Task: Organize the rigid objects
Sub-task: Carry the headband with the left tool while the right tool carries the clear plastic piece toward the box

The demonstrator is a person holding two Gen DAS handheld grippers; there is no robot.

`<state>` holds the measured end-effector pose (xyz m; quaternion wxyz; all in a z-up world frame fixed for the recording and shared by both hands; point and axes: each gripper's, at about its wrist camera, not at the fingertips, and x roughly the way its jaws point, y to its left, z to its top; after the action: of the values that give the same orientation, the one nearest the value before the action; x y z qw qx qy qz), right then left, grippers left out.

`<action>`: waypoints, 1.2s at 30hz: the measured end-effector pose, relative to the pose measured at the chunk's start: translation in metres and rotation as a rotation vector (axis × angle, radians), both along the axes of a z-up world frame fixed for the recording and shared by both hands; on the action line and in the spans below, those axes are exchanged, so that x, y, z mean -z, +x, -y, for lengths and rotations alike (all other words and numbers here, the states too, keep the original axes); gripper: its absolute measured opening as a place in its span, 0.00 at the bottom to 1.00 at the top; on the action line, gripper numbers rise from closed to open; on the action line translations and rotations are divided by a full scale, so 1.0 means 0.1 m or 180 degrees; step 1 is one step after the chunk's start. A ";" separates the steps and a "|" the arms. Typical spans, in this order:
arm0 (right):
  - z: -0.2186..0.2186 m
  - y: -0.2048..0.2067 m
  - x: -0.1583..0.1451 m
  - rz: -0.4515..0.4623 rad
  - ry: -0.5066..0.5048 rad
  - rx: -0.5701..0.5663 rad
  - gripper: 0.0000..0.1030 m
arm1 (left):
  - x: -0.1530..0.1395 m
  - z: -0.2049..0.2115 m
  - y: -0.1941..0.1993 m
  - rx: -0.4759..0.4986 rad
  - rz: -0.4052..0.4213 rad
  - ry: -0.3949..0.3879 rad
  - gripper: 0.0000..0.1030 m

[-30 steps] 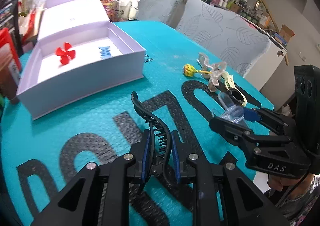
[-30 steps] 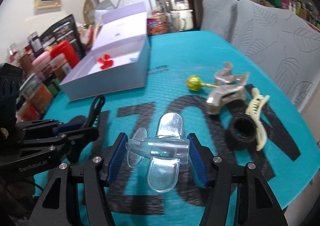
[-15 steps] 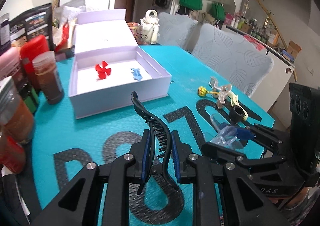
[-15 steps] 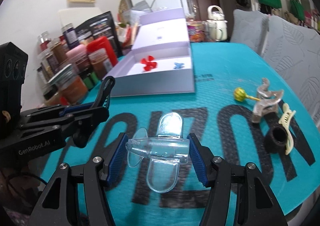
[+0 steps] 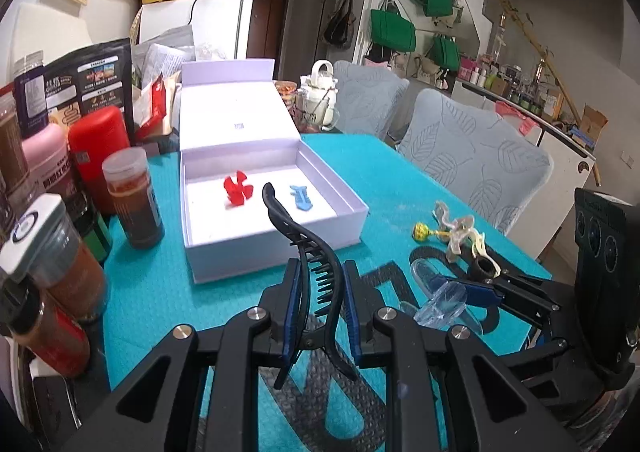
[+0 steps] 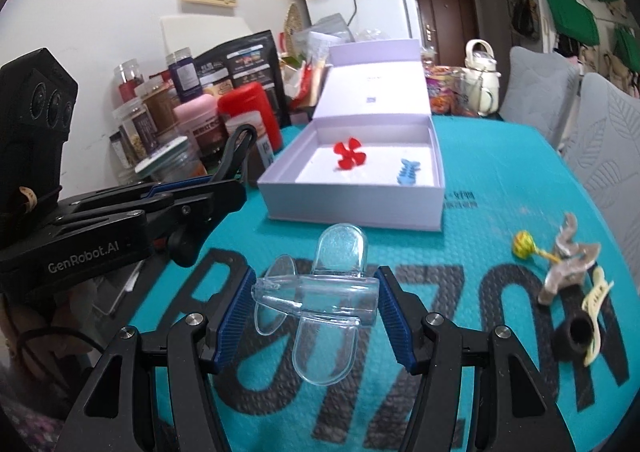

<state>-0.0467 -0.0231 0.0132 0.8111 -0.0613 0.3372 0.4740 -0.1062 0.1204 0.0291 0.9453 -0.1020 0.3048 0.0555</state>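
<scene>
The left gripper (image 5: pixel 320 316) is clenched on a black hair claw (image 5: pixel 310 252), whose curved arm rises from between the blue fingers (image 5: pixel 291 308) toward frame centre. In the right wrist view, the right gripper (image 6: pixel 316 316) grasps a clear plastic clip (image 6: pixel 320 300) crosswise between its pads, above the desk (image 6: pixel 500 188).

Beyond both sets of fingers sits an open lilac box (image 5: pixel 276 248), its lid folded back; a red propeller-shaped piece (image 5: pixel 237 192) and a small blue piece (image 5: pixel 302 198) lie on its white floor, well apart from each other. A strip of bare teal mat lies between the fingers and the box's near wall.

In the left wrist view, jars and bottles (image 5: pixel 132 200) crowd the left edge just beside the box. At right, near the desk's rim, lie a yellow ball pin (image 5: pixel 421 231), a translucent claw clip (image 5: pixel 456 236), a cream clip (image 5: pixel 480 246) and a black ring (image 5: pixel 482 268) in a cluster. Grey leaf-patterned chairs (image 5: pixel 476 160) stand behind the far edge, with a white fridge (image 5: pixel 208 28) and green bags (image 5: pixel 392 30) further back.
</scene>
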 end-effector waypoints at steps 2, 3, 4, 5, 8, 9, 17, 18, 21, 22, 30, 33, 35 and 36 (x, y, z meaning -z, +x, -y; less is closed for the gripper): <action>-0.04 0.03 -0.04 0.0004 0.0022 -0.0021 0.59 | -0.05 -0.04 0.03 -0.0005 0.0029 0.0014 0.20; -0.07 0.05 -0.07 0.0014 0.0030 -0.0033 0.59 | -0.07 -0.06 0.04 -0.0010 0.0043 0.0026 0.20; -0.08 0.07 -0.09 0.0027 0.0036 -0.0041 0.59 | -0.10 -0.08 0.05 -0.0017 0.0057 0.0040 0.20; -0.11 0.09 -0.12 0.0046 0.0040 -0.0051 0.59 | -0.12 -0.11 0.07 -0.0023 0.0066 0.0049 0.20; -0.17 0.14 -0.19 0.0101 0.0046 -0.0082 0.59 | -0.16 -0.16 0.12 -0.0030 0.0081 0.0065 0.20; -0.19 0.16 -0.21 0.0120 0.0048 -0.0092 0.59 | -0.17 -0.18 0.14 -0.0024 0.0091 0.0074 0.20; -0.34 0.36 -0.32 0.0170 0.0073 -0.0110 0.59 | -0.28 -0.34 0.38 0.0002 0.0131 0.0144 0.20; -0.36 0.40 -0.34 0.0182 0.0075 -0.0112 0.59 | -0.30 -0.36 0.43 0.0006 0.0135 0.0162 0.20; -0.41 0.50 -0.39 0.0220 0.0075 -0.0101 0.59 | -0.34 -0.40 0.52 0.0032 0.0159 0.0171 0.20; -0.43 0.54 -0.40 0.0227 0.0072 -0.0090 0.59 | -0.35 -0.42 0.57 0.0056 0.0166 0.0167 0.20; -0.55 0.82 -0.52 0.0347 0.0052 -0.0062 0.59 | -0.40 -0.50 0.87 0.0127 0.0213 0.0175 0.20; -0.60 0.93 -0.55 0.0383 0.0047 -0.0051 0.59 | -0.41 -0.56 0.99 0.0149 0.0217 0.0165 0.20; -0.64 0.99 -0.56 0.0397 0.0045 -0.0047 0.59 | -0.40 -0.61 1.08 0.0155 0.0215 0.0153 0.20; -0.66 1.04 -0.56 0.0412 0.0051 -0.0052 0.59 | -0.40 -0.62 1.11 0.0157 0.0217 0.0153 0.20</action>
<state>0.0575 0.0431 0.0695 0.8277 -0.0880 0.2798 0.4783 0.0045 0.1821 0.0692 0.9584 -0.0735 0.2734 0.0359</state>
